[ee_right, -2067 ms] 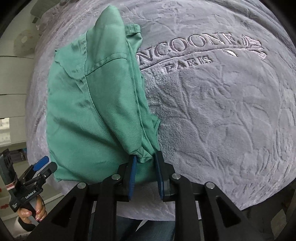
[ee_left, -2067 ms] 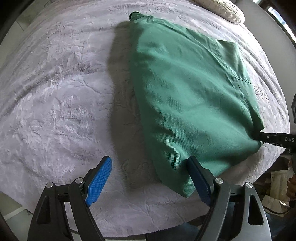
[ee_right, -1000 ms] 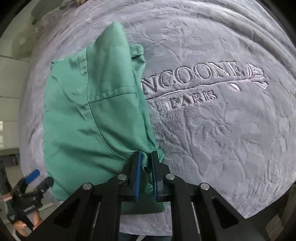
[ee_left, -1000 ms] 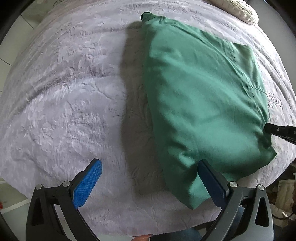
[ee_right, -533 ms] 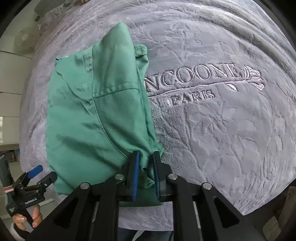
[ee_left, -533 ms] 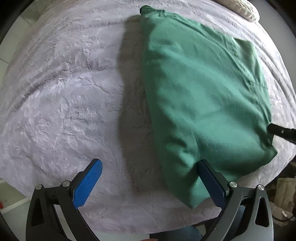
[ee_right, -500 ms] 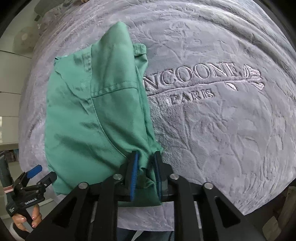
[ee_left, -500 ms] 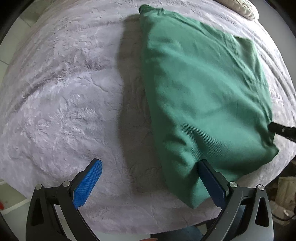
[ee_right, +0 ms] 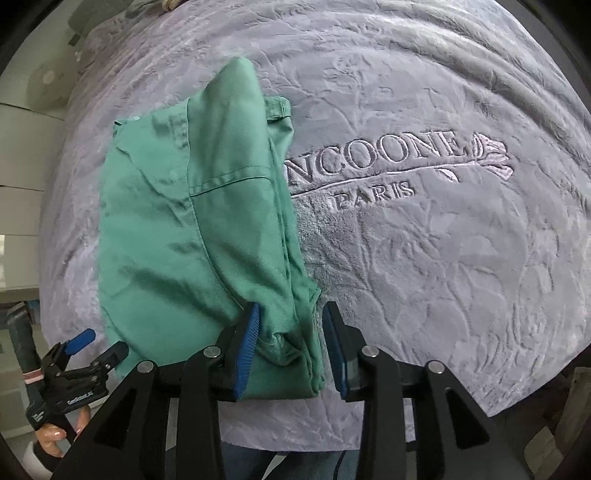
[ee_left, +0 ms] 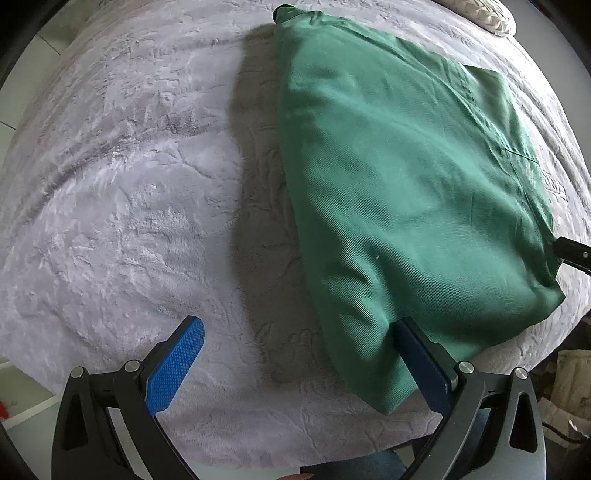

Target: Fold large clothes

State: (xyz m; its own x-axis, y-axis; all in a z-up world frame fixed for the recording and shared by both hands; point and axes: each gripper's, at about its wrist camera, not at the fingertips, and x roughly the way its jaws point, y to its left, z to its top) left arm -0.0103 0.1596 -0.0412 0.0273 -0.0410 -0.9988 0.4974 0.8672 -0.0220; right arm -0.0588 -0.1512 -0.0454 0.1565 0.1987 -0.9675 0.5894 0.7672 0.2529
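One folded green cotton-twill garment (ee_left: 406, 177) lies on a pale grey plush blanket with an embossed leaf pattern (ee_left: 129, 206), its near edge reaching the near side of the bed. There are two grippers, each with two blue-padded fingers on black arms.

The left gripper (ee_left: 299, 365) is spread wide, holding nothing: its left pad hangs over bare blanket, while its right pad sits against the garment's near corner. The right gripper (ee_right: 291, 343) has its jaws parted, with a bunched fold of the garment (ee_right: 192, 229) lying between the pads; the left pad touches the cloth, and the right pad stands clear of it, so the fold is released rather than clamped.

The left wrist view alone shows one cream textured cushion (ee_left: 487, 14) at the far corner of the bed, and only the black tip of the right gripper at the frame's right edge. The right wrist view alone shows the garment's seams and a stitched pocket line, the left gripper (ee_right: 94, 349) held in a hand (ee_right: 55, 430), and writing embroidered on the blanket (ee_right: 443, 258): "NCOONE" over "PARIS", the first letters hidden by the garment. White lettering on the left gripper's body is too small to read.
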